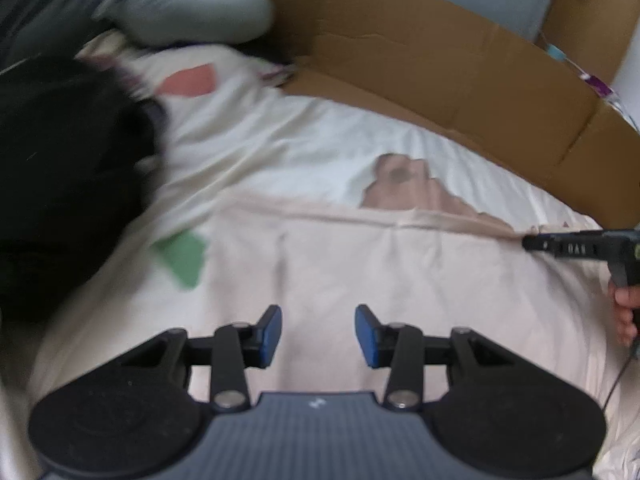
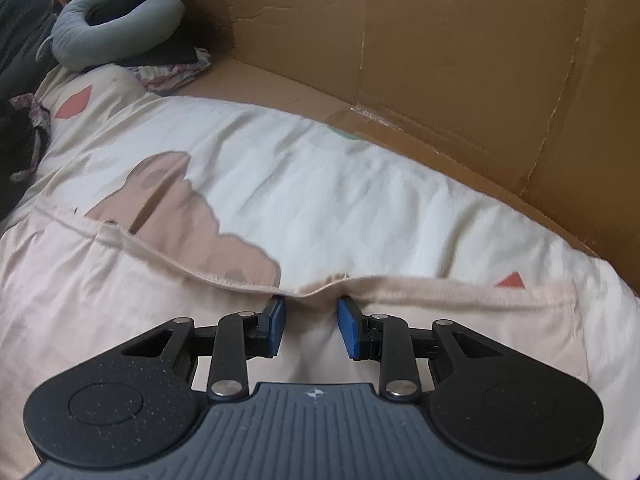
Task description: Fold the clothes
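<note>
Cardboard box (image 2: pixel 440 60) wall runs 12 to 3 o'clock behind printed sheet (image 2: pixel 320 184). Pale pink garment (image 2: pixel 120 300) lies flat on the sheet, hem at center frame. Grey ring pillow (image 2: pixel 116 20) at 10 o'clock. Right gripper (image 2: pixel 311 326): fingers parted, hem bunched between the tips, pinch unclear. Left gripper (image 1: pixel 319 336): fingers spread over the garment, nothing between.

I see a pale pink garment (image 2: pixel 132 304) spread flat on the cream printed bedsheet (image 2: pixel 320 200), its hemmed edge (image 2: pixel 168 258) running across, slightly rumpled.
</note>
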Available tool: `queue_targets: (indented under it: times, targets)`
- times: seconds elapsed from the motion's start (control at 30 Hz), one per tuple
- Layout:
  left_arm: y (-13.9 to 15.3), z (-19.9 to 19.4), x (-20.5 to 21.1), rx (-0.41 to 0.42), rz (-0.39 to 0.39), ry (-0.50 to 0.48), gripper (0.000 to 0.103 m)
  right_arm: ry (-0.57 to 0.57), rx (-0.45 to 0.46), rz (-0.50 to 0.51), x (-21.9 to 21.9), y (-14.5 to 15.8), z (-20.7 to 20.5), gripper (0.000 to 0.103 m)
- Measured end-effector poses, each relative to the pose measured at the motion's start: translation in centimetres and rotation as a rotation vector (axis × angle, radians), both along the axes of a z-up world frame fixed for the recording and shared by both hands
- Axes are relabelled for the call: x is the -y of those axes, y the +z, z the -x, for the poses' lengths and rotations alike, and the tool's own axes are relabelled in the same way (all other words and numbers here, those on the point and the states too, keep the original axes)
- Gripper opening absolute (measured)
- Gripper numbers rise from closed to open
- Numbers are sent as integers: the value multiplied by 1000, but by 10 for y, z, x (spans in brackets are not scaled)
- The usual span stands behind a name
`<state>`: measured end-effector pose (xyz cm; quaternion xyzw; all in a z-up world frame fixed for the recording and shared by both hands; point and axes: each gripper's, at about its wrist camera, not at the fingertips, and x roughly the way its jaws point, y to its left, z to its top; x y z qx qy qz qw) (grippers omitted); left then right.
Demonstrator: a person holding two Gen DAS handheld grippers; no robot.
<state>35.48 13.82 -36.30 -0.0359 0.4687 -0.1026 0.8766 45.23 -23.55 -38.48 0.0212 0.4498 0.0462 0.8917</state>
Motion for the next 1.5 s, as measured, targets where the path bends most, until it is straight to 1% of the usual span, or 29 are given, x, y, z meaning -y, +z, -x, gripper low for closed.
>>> queue_targets:
  times: [0.17,0.23,0.4,0.5,0.7,0.77,0.87,0.97,1.03,1.13,1.23,1.3,1.37,1.5]
  targets:
    - [5,31,-26,-15,-7,62,44,-10,3,16,-2,2,-9,35]
    - [7,44,-34,-19,-9,79,44,-22,16,21,-3,7,-9,35]
    - [12,77,-51,-27,-1,135,45,-47,54,-12,9,30,2,35]
    - [11,97,-61,-35,12,169,45,-46,59,-28,17,44,18,35]
    - [5,127,-77,-63,37,225,45,-7,56,-62,37,77,71,35]
    - [2,134,-78,-77,21,222,45,-21,47,-77,48,82,90,35]
    - [-2,143,-82,-96,41,236,45,-57,21,-91,67,87,123,35]
    - [-7,150,-89,-117,60,280,45,-81,1,-97,83,85,157,36]
    - [-9,154,-91,-126,77,284,45,-102,-17,-100,93,80,180,36]
    - [-10,158,-92,-132,98,293,45,-140,-44,-129,107,67,211,36]
    - [-14,160,-90,-141,144,302,45,-154,-65,-137,119,53,239,36]
    - [-15,162,-88,-138,167,310,45,-143,-81,-106,122,44,255,36]
    - [-16,163,-88,-129,189,319,45,-116,-110,-99,123,33,266,36]
    - [-22,161,-87,-156,200,334,45,-116,-113,-148,126,17,278,36]
